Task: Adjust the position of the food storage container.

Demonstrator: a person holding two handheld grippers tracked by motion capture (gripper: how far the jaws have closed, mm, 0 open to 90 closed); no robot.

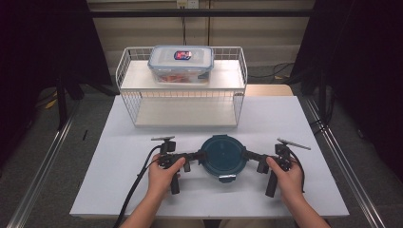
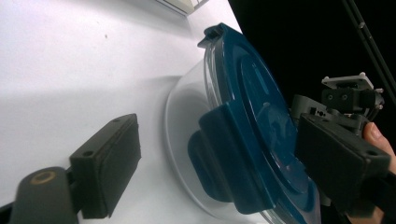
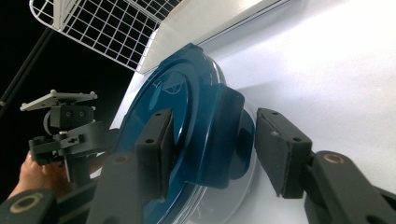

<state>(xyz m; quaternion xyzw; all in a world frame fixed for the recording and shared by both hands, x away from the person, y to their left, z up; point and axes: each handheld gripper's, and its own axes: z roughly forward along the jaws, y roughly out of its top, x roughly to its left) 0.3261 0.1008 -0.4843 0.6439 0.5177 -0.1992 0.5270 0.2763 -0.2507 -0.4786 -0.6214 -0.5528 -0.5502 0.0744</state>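
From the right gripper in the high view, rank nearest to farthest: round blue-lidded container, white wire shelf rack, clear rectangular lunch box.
1. Round blue-lidded container: beside the right gripper, at table centre.
2. White wire shelf rack: behind, toward the far edge.
3. Clear rectangular lunch box: on the rack's top shelf.

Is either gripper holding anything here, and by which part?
Neither has closed yet: both grippers straddle opposite side latches of the round glass container with blue lid, jaws open.

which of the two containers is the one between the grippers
The round container with the dark blue lid, on the table between the left gripper and right gripper. The rectangular clear-lidded container sits atop the wire shelf.
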